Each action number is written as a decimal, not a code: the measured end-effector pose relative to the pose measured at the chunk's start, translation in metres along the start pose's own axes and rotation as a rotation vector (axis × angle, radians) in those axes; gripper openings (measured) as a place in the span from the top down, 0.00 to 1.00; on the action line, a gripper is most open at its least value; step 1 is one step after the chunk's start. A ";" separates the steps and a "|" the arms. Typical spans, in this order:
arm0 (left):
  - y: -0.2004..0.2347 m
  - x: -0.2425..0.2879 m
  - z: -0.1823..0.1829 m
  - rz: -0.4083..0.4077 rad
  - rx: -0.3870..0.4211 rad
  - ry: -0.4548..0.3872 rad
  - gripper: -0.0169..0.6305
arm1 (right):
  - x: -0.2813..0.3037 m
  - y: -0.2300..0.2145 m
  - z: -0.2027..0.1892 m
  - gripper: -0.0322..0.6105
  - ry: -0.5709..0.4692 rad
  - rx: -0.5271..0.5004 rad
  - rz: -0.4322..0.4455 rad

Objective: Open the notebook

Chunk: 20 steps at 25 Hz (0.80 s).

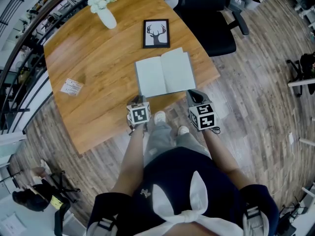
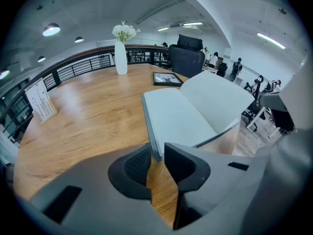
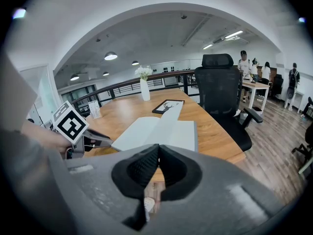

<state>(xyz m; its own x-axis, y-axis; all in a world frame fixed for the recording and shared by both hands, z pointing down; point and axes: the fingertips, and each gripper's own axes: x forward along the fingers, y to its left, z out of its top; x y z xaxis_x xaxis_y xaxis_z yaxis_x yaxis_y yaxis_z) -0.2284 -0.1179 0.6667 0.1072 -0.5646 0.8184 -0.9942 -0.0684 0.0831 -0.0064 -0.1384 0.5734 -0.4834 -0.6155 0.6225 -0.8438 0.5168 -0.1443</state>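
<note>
The notebook [image 1: 165,74] lies open and flat near the front edge of the wooden table [image 1: 98,58], its pale pages up; it also shows in the left gripper view as the notebook [image 2: 186,114] and in the right gripper view as the notebook [image 3: 156,131]. My left gripper [image 1: 139,99] hovers at its near left corner. The jaws of the left gripper [image 2: 157,153] stand a little apart, with bare wood in the gap and the notebook's corner just ahead. My right gripper [image 1: 193,93] is by the near right corner; in its own view the right gripper [image 3: 157,153] is shut and holds nothing.
A framed deer picture [image 1: 156,33] lies just beyond the notebook. A white vase with flowers [image 1: 105,11] stands at the far left, and a small card [image 1: 72,87] sits at the left. A black office chair [image 1: 209,14] stands past the table's right side.
</note>
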 end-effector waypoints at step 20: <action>-0.006 -0.048 0.058 -0.020 -0.020 -0.212 0.84 | -0.004 0.005 0.015 0.95 -0.041 -0.012 0.009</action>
<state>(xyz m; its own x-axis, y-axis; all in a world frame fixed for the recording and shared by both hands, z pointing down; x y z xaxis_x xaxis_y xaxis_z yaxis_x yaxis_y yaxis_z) -0.2274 -0.1383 0.5941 0.1247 -0.7237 0.6787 -0.9916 -0.0667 0.1111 -0.0119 -0.1423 0.5587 -0.5005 -0.6343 0.5892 -0.8364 0.5298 -0.1402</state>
